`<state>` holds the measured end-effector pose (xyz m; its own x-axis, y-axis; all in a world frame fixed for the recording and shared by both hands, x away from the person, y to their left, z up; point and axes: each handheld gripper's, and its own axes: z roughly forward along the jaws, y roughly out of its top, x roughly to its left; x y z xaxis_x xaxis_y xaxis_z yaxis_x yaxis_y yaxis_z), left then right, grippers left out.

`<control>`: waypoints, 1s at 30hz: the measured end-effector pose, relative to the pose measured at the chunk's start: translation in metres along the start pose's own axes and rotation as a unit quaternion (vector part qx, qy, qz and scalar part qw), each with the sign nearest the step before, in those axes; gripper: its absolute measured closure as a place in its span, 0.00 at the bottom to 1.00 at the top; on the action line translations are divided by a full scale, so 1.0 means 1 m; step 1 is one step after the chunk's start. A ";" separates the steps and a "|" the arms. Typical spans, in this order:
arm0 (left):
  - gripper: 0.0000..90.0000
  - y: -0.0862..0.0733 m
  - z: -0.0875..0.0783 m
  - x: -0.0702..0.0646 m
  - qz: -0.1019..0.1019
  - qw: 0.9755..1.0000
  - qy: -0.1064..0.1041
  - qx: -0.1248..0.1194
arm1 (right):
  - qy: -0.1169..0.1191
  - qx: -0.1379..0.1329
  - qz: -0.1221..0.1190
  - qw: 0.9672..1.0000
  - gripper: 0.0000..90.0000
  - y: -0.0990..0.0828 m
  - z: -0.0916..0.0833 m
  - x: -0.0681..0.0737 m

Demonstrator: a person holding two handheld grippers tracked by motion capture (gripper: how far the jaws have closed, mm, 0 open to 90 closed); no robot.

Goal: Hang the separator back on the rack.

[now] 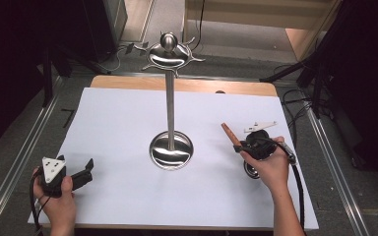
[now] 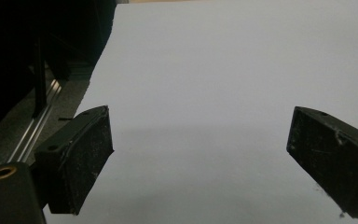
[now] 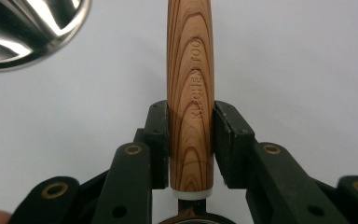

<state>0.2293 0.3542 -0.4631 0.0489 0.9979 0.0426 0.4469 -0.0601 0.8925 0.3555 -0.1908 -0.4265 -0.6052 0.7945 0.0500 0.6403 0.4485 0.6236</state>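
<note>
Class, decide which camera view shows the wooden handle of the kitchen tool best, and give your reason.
The right gripper view: the wooden handle stands close up between the right gripper jaws, its grain and stamped lettering readable. The high view shows it as a small brown stick above the person's right hand. The left gripper view looks across white table cover.

Wood-handled kitchen tool, gripped

I see the kitchen tool (image 3: 189,93) with a striped wooden handle, white collar and metal end, pinched between my right fingers (image 3: 157,135), tilted above the counter's right edge.
</note>
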 end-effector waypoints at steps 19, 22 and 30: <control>0.08 0.000 0.000 -0.001 0.001 1.000 0.001 0.000 | 0.074 -0.136 -0.003 0.988 0.78 0.019 -0.019 0.037; 0.08 0.000 0.000 -0.001 0.001 1.000 0.001 0.000 | 0.080 -0.162 -0.007 0.984 0.78 0.022 -0.024 0.045; 0.08 0.000 0.000 -0.001 0.001 1.000 0.001 0.000 | 0.088 -0.235 -0.019 0.968 0.78 0.028 -0.030 0.064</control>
<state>0.2292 0.3537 -0.4631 0.0487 0.9978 0.0459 0.4476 -0.0628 0.8920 0.3207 -0.1396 -0.3826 -0.7215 0.6806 0.1271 0.3560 0.2072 0.9112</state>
